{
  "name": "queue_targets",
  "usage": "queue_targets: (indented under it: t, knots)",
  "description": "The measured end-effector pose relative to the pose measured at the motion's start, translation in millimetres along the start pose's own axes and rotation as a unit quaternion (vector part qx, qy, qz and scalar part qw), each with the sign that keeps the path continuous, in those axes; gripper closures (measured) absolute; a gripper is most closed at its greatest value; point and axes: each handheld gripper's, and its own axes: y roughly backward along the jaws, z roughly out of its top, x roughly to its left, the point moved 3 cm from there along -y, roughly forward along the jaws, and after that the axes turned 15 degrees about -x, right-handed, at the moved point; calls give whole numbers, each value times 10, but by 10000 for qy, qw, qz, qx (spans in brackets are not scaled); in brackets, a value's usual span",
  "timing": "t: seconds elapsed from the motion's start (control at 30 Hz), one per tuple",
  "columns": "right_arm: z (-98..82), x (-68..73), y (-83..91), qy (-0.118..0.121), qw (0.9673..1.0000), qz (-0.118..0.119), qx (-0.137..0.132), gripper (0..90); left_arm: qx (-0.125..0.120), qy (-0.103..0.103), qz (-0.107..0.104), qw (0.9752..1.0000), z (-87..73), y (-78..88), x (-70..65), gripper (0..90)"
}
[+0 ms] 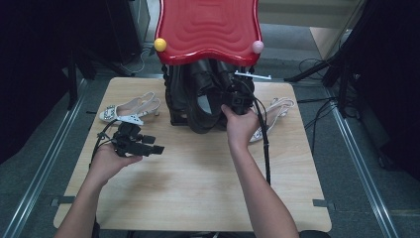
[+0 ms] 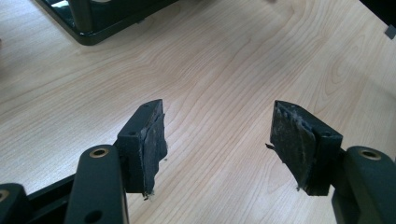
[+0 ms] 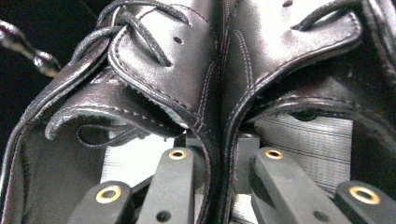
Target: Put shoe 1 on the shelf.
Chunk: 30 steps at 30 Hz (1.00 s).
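Black leather lace-up shoes point(image 1: 205, 94) sit as a pair under the red wavy-topped rack point(image 1: 208, 27), dead ahead of the right gripper point(image 1: 241, 101), which reaches into them. The left gripper point(image 1: 141, 144) hovers apart over the pale wooden table point(image 1: 198, 178), white slingback sandals point(image 1: 130, 110) beyond its fingers.

Left gripper view: jaws spread wide, nothing between the worn pads point(image 2: 152, 144).

Right gripper view: jaws pinch the two touching inner collars point(image 3: 219, 116) of both shoes. Judged step: paired grasp made; next calls for a steady pull clear of the rack.
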Motion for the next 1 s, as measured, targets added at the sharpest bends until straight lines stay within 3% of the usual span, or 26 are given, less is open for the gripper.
queue_targets:
  t: [0.2,0.23,0.37,0.5,0.6,0.87,1.0]
  knots:
    - [-19,130,-137,122,9991,-376,-165,823,-16,2,-28,10000,5,0,-5,357]
    - [-20,150,-167,232,9984,-438,-256,822,-20,5,-33,10000,5,1,-5,358]
    - [-25,218,-243,249,9969,-688,-287,816,-14,-10,-35,10000,7,-1,-7,357]
    - [-33,275,-334,236,9959,-826,-275,782,-15,-5,-73,10000,7,-10,-21,358]
    - [-64,326,-387,360,9950,-889,-293,773,-21,-10,-80,10000,11,-10,-27,357]
    - [-131,375,-435,630,9950,-765,-151,678,-46,-32,-76,10000,15,-18,-39,358]
    - [-121,384,-435,676,9965,-480,-48,559,-56,-26,-87,9999,17,-24,-39,358]
